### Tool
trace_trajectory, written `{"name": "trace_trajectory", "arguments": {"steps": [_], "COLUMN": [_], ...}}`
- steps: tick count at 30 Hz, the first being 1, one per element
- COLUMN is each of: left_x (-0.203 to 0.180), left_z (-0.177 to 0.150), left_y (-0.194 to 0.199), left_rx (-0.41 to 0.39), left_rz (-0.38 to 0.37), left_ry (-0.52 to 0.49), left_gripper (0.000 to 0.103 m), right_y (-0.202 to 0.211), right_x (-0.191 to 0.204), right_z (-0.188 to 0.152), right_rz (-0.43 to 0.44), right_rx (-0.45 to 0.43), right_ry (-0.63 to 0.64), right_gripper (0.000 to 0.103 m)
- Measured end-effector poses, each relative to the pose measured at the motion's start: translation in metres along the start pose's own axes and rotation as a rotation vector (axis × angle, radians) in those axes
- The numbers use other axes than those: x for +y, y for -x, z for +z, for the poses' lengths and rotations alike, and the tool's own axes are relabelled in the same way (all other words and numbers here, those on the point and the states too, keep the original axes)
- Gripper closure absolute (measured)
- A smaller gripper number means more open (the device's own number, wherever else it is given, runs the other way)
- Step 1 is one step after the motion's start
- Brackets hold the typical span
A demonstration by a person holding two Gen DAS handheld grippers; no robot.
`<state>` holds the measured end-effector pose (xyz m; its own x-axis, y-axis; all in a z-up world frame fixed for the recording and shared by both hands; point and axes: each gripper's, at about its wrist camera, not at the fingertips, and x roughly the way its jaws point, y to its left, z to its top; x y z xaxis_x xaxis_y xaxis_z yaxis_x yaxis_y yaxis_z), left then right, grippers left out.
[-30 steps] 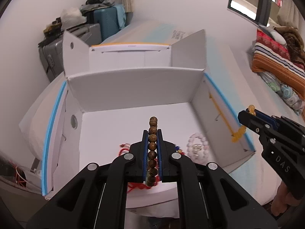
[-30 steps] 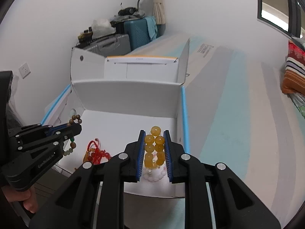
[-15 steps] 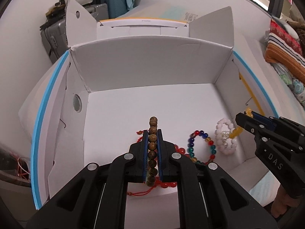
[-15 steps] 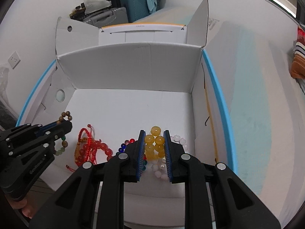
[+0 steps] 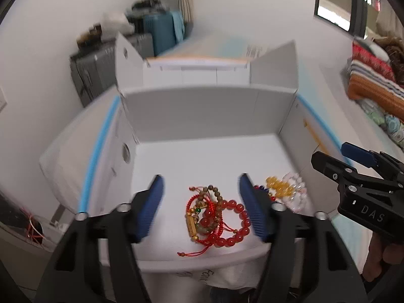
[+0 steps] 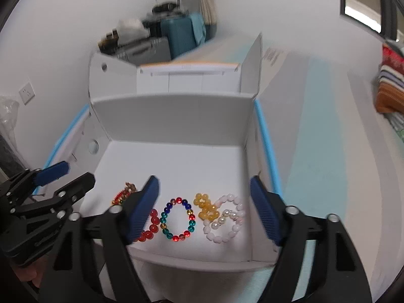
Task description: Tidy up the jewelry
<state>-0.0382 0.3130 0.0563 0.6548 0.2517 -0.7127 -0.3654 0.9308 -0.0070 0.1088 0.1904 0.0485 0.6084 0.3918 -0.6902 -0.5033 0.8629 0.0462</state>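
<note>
Bracelets: the brown wooden-bead bracelet (image 5: 214, 197) and yellow bead bracelet (image 6: 205, 207) lie on the floor of the white box (image 6: 176, 121).
Left gripper (image 5: 199, 207): jaws just opened wide, empty.
Right gripper (image 6: 205, 212): jaws just opened wide, empty; body reads "DAS" in the left view.
Right view only: multicoloured bead ring (image 6: 178, 218).

Both views are bright and evenly lit, with daylight from a window (image 5: 335, 2) at the upper right, beyond each claw. Shadows are soft and faint. Motion blur smears the white box (image 5: 207, 111) ahead of the claw and the background clutter. Fisheye distortion bends the edges, with dark vignetted corners.
</note>
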Motion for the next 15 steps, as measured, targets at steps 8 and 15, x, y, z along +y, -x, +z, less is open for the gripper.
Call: {"name": "trace_trajectory", "arguments": {"steps": [8,15], "left_x": [-0.002,0.000], "left_z": [-0.020,-0.042], "left_y": [0.050,0.058], "left_rx": [-0.107,-0.084], "left_rz": [0.060,0.043], "left_ry": [0.013,0.020], "left_gripper": [0.006,0.006], "right_y": [0.048,0.067], "right_x": [0.002,0.010], "right_z": [-0.017,-0.047], "right_rz": [-0.049,-0.112], "right_rx": [-0.111,-0.119], "right_ry": [0.003,0.005], "right_gripper": [0.007,0.007]}}
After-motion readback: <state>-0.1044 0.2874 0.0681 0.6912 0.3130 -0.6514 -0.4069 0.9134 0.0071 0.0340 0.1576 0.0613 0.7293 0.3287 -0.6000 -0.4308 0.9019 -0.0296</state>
